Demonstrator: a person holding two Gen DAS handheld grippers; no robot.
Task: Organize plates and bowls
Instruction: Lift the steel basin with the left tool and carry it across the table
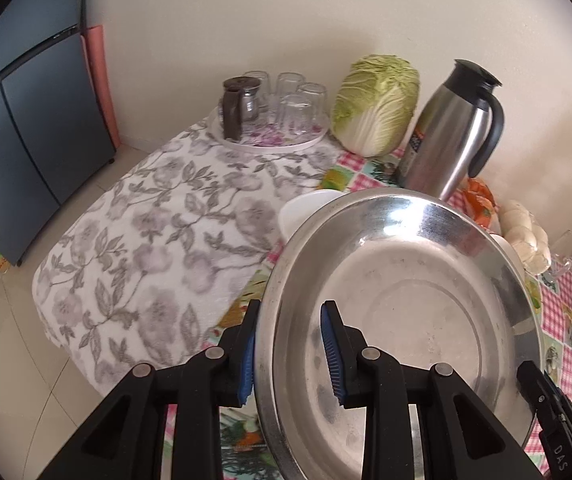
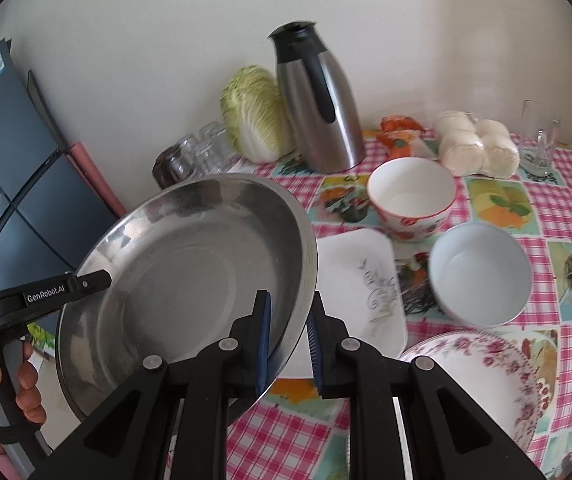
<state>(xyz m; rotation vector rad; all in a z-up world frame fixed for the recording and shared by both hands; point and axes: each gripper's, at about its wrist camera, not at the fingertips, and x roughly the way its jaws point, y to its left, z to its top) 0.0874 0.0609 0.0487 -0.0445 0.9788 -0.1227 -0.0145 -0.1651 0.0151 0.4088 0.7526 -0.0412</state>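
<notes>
Steel pan [image 2: 190, 264] held tilted above the bench [image 2: 557, 216], empty. Left tool [image 1: 289, 348] clamped on its left rim, right tool [image 2: 287, 340] clamped on its right rim. Below on the checked cloth: square plate [image 2: 359, 280], empty; red-flowered bowl [image 2: 411, 196], empty; plain white bowl [image 2: 481, 272], empty; floral plate [image 2: 493, 384] at the near edge, empty. Round tray [image 1: 274, 144] at the back, carrying upturned glasses [image 1: 297, 108] and a jug [image 1: 240, 104]. Beside it cabbage [image 1: 373, 108] and flask [image 1: 445, 128].
</notes>
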